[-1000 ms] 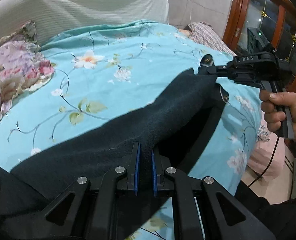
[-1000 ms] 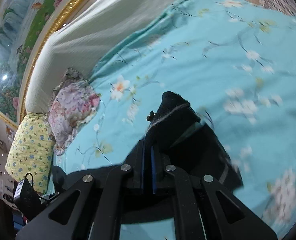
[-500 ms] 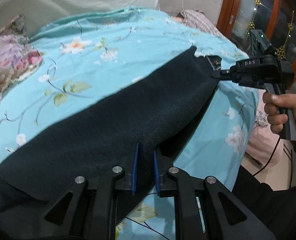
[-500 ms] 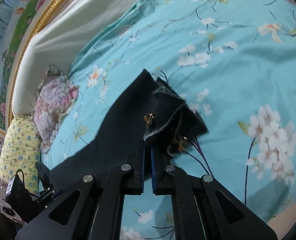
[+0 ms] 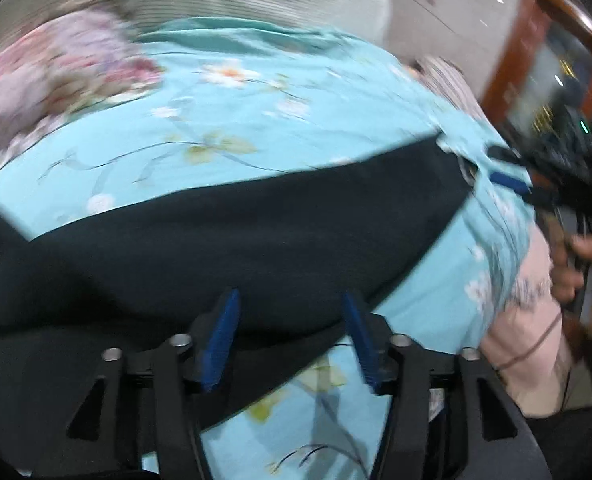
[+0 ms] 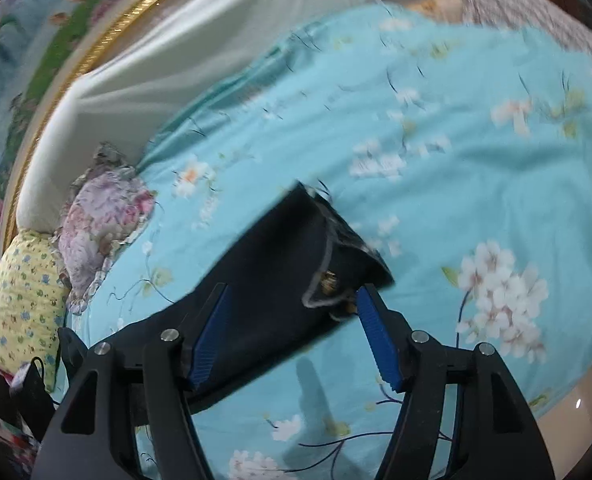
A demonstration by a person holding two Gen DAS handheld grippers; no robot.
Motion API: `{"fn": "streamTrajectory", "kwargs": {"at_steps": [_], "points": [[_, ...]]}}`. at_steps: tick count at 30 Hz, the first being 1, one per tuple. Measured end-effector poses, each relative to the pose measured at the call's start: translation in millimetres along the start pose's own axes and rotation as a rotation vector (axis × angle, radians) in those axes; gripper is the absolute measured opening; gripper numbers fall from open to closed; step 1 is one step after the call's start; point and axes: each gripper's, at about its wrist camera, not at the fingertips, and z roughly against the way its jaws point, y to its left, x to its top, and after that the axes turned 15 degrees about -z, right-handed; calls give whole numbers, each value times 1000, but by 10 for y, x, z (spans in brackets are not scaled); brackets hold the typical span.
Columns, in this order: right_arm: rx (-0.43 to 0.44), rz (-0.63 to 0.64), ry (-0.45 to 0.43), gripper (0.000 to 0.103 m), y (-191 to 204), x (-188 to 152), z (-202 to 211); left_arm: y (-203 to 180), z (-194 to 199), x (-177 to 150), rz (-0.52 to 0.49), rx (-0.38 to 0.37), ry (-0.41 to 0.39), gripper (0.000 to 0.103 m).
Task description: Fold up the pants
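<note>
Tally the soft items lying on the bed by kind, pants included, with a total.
Dark pants: 1
Floral pink ruffled pillow: 1
Yellow patterned pillow: 1
Turquoise floral bedspread: 1
Total: 4
Both the left gripper and right gripper are open, clear of the pants.

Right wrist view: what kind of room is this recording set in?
Most likely a home bedroom: a bed under a turquoise floral sheet, a floral pillow by the padded headboard, dark pants laid out.
</note>
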Motion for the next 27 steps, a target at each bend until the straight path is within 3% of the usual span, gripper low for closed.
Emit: {"fn": "streamTrajectory", "kwargs": {"at_steps": [6,12,21,27], "points": [[103,121,50,66,424,-190,-71,497,303,-131,203,95,-16,68],[199,245,163,66,897,-507,-312,1028,529,-202,364,167,-8,72],[318,470,323,66,1653,-1049,-629,1604,715,-48,465,285,44,73],[385,604,411,66,2127,-1417,-818,1870,851,-6,478,343,49,74]]}}
